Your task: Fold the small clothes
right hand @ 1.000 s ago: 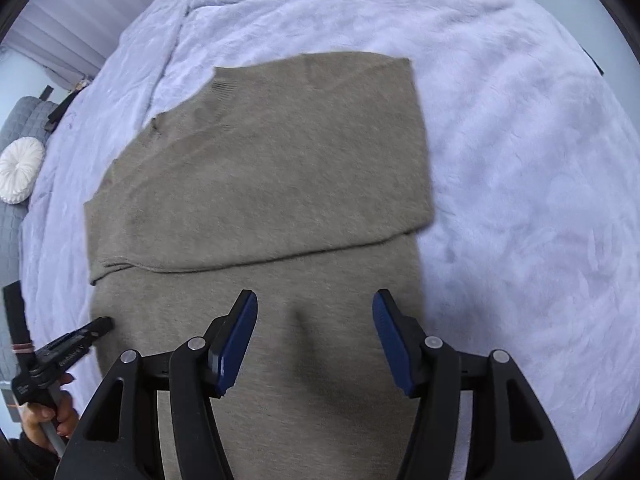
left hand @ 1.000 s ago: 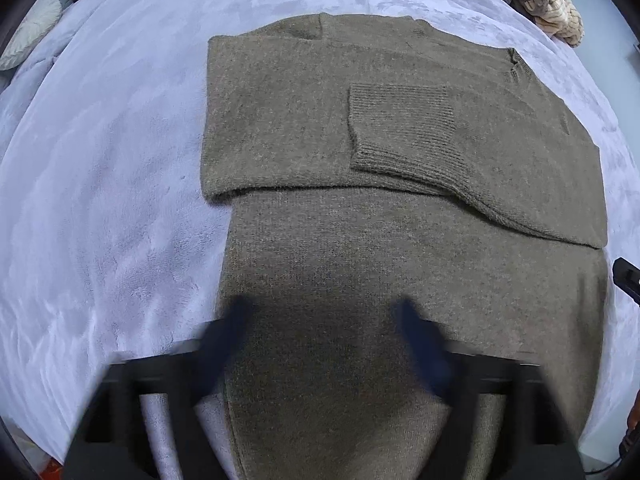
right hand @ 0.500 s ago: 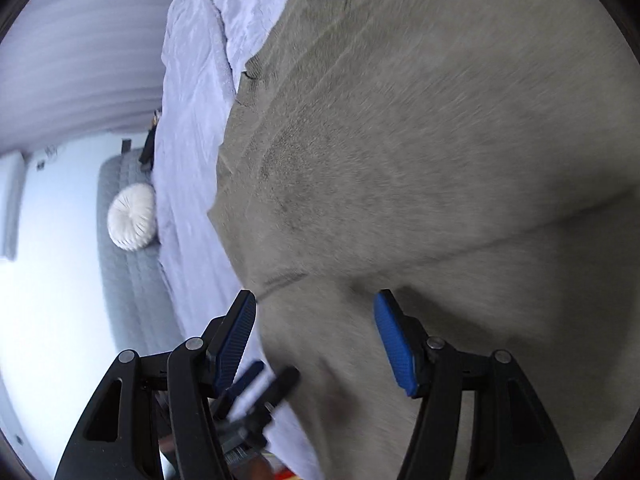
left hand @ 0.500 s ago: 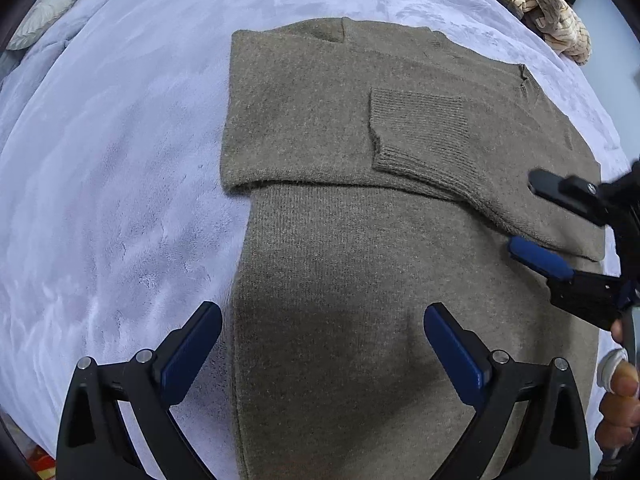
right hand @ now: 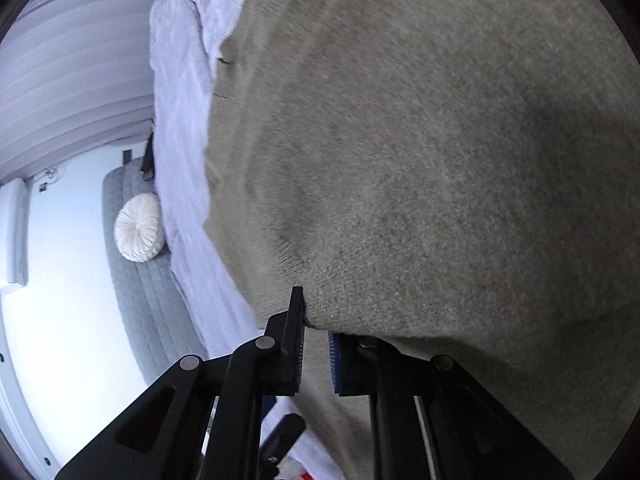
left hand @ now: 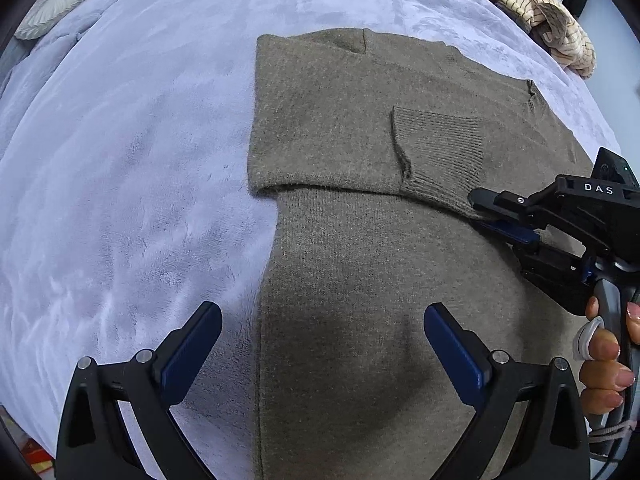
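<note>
- While the brown sweater (left hand: 360, 240) lies flat on the pale lilac blanket (left hand: 132, 184), the left gripper (left hand: 323, 344) hangs above its near part with both blue-padded fingers (left hand: 188, 356) spread wide and nothing between them.
- One of those fingers is over the blanket just left of the sweater's left edge; the other is over the knit itself.
- Across the far half of the sweater, a sleeve is folded over the body, and its ribbed cuff (left hand: 436, 152) lies on top, right of the middle.
- At the right edge in the left wrist view, the right gripper (left hand: 486, 210) reaches in from the right, its tips at the lower edge of the folded sleeve just below the cuff.
- Bare fingers of the right hand (left hand: 604, 364) wrap the handle, one wearing a white ring.
- Seen from the right wrist camera, the right gripper (right hand: 316, 344) has its jaws drawn close together, pinching a fold of the sweater (right hand: 440, 160) at the edge of the sleeve.
- Far to the right, striped clothes (left hand: 552, 24) are heaped at the blanket's edge.
- A round white cushion (right hand: 139, 227) rests on a grey quilted surface (right hand: 144, 300) beyond the blanket's left side.
</note>
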`<state>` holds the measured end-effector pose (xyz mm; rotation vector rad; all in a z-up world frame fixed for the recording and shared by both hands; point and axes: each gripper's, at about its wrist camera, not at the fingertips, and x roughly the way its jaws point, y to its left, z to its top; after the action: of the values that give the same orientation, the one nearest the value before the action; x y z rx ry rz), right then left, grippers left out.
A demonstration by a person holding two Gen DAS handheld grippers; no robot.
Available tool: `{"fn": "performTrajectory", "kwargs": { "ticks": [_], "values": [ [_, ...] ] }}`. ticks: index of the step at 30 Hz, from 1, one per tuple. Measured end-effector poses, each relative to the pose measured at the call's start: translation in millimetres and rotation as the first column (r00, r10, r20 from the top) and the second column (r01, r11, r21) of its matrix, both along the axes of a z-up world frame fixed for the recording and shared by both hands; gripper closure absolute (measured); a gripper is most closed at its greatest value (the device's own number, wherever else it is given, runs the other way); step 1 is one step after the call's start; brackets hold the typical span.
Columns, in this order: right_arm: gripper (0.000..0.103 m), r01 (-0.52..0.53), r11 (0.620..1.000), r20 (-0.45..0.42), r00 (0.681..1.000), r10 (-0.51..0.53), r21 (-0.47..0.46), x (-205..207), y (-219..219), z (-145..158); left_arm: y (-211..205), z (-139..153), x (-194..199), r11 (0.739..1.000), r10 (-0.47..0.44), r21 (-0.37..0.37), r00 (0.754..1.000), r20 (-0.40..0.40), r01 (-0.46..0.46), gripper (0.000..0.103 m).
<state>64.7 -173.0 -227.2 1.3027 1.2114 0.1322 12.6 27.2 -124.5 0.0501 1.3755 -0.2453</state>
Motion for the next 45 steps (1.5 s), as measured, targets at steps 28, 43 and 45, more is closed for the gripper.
{"fn": "performTrajectory", "kwargs": {
  "ticks": [28,43,45],
  "values": [
    [0.043,-0.196,0.949,-0.053,0.981,0.189,-0.249,-114,-43,50,-12,2,-26,0.997,-0.076,0.013,0.993,-0.09,0.078,0.002],
    [0.04,-0.125,0.939,-0.137,0.987,0.085,-0.322,-205,-105,71,33,0,-96,0.981,-0.193,-0.064,0.95,-0.247,0.183,0.002],
    [0.04,-0.115,0.937,-0.155,0.986,0.066,-0.33,-226,-117,72,40,-3,-108,0.974,-0.218,-0.117,0.933,-0.286,0.192,0.002]
  ]
}}
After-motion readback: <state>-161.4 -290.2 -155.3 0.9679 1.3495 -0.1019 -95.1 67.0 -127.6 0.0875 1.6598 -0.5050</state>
